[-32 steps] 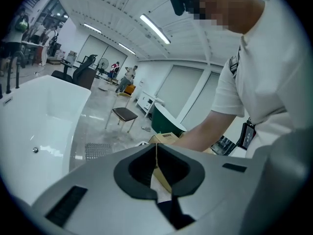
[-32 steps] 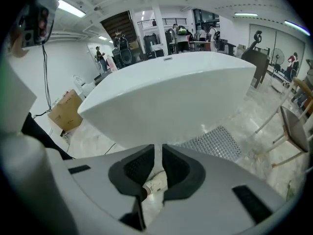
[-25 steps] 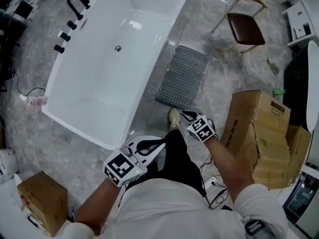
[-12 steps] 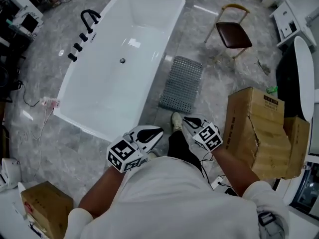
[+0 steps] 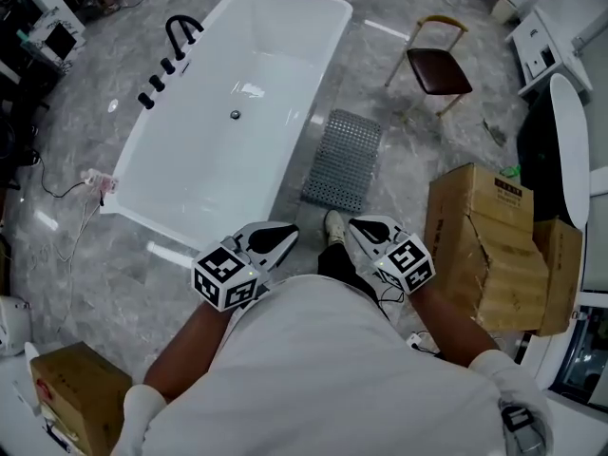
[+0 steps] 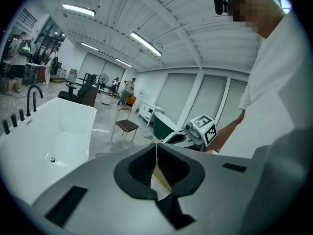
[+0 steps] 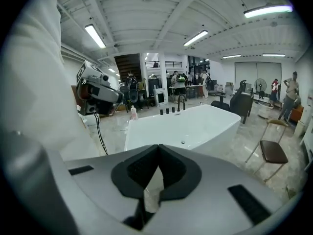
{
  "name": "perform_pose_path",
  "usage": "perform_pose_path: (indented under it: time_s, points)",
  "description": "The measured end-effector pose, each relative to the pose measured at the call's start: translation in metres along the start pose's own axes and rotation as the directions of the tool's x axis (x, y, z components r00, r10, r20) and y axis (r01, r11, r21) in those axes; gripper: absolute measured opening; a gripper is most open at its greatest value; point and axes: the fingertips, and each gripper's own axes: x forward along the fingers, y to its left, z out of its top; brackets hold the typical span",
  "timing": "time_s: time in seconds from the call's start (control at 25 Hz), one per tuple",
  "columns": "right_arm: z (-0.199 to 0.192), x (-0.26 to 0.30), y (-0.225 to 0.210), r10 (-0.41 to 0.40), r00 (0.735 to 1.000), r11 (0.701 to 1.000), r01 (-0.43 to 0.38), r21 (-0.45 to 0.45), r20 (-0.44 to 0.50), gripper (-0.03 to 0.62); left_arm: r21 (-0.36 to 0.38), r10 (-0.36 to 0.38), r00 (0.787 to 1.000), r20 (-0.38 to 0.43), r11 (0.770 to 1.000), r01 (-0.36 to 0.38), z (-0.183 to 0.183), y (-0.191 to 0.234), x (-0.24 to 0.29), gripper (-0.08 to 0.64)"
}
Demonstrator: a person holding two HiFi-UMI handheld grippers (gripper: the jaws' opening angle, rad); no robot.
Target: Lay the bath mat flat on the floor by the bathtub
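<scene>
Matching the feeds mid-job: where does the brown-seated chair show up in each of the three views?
Head view: chair at upper right, on the floor to the right of the tub's far end.
Left gripper view: chair left of centre, just right of the tub.
Right gripper view: chair near the right edge, right of the tub.
Shared landmark: the white bathtub shows in all three.

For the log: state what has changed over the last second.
The left gripper came forward until it is about level with the right gripper, both close to the body. The head view pulled back a little, so the person seems to have straightened. Nothing was taken up or let go: both jaws are shut and empty. The mat lies flat beside the tub as before.
</scene>
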Motion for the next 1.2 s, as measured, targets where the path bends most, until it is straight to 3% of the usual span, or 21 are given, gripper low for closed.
perform_pose_path:
  time_s: [0.44,0.68,1.2]
  points:
    - [0.031,0.006,0.038,0.050,0.997,0.997,-0.047,-0.061,0.050,0.009,0.015,0.089,0.994,0.057,0.996,-0.090,-0.006,0.012,-0.042,0.021]
    - [0.033,0.009,0.060,0.062,0.996,0.995,-0.057,-0.082,0.056,0.008,0.027,0.090,0.994,0.058,0.995,-0.092,-0.020,0.007,-0.055,0.021]
    - [0.023,0.001,0.102,0.037,0.999,0.999,-0.035,-0.037,0.040,0.008,0.004,0.066,0.996,0.065,0.998,-0.067,-0.043,-0.008,-0.083,0.021]
